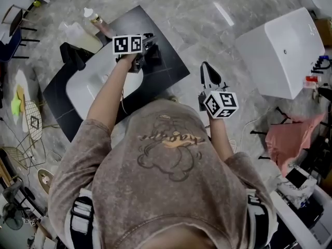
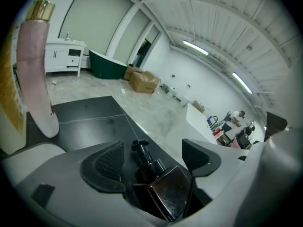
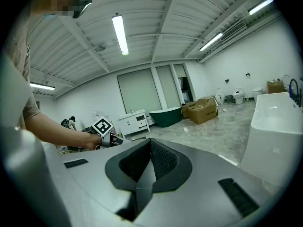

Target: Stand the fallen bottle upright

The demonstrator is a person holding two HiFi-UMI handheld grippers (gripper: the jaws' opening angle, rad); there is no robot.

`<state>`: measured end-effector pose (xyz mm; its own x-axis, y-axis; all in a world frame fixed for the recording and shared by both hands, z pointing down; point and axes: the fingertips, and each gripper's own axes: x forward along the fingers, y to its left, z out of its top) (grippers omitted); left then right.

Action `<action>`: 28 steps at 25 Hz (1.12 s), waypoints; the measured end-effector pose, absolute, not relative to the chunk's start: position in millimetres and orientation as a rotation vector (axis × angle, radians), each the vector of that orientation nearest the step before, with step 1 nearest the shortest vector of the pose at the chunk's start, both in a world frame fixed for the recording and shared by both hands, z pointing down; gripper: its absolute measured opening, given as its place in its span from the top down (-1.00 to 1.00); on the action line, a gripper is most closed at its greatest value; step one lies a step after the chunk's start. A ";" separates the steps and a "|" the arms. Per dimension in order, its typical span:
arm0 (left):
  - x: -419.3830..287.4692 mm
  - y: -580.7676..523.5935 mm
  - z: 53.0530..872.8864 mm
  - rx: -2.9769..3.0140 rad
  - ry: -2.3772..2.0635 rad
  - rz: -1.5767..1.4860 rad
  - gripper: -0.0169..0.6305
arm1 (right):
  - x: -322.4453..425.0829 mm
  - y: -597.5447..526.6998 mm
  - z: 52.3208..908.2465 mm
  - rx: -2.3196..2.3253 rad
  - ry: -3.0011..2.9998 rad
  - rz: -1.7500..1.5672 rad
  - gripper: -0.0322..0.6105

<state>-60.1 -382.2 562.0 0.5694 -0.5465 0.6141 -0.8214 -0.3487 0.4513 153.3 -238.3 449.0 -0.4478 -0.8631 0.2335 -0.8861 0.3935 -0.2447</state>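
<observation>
A dark brown pump bottle (image 2: 163,188) lies low between the jaws of my left gripper (image 2: 151,146), its black pump head (image 2: 141,150) pointing away from me. The jaws stand wide; both ribbed pads (image 2: 108,162) are clear of the bottle's sides. In the head view the left gripper (image 1: 149,47) reaches over the black counter (image 1: 171,71) beside the sink. My right gripper (image 1: 209,78) hangs in the air off the counter's right corner, its pads (image 3: 158,162) pressed together with nothing in them.
A tall pink bottle with a gold cap (image 2: 35,70) stands upright at the counter's left, next to a white-and-yellow container (image 2: 9,103). A white sink basin (image 1: 98,84) is set in the counter. A large white tub (image 1: 282,51) stands on the floor at right.
</observation>
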 end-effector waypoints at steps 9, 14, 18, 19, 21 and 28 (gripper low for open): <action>-45.9 -396.9 594.1 2.000 -1.005 0.531 -0.19 | 171.1 -249.6 456.0 1.662 -2.505 0.546 0.90; -40.5 -401.8 602.0 1.996 -0.979 0.574 -0.11 | 180.2 -252.5 459.2 1.678 -2.479 0.563 0.90; -40.4 -404.0 612.4 1.977 -0.982 0.653 0.01 | 186.4 -255.2 462.8 1.686 -2.464 0.577 0.90; -40.6 -404.3 615.7 1.971 -0.986 0.672 0.04 | 187.7 -255.9 463.5 1.688 -2.462 0.579 0.90; -40.0 -405.3 620.1 1.953 -0.988 0.680 0.04 | 190.0 -257.4 463.8 1.694 -2.458 0.580 0.90; -40.8 -411.3 623.1 1.880 -0.996 0.623 0.38 | 199.4 -256.2 465.7 1.718 -2.432 0.591 0.90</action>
<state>-40.8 -411.3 623.1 0.5505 -0.3859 0.7402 -0.8345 -0.2789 0.4752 199.4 -256.2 465.7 -0.3559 -0.8836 0.3042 -0.9247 0.2860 -0.2511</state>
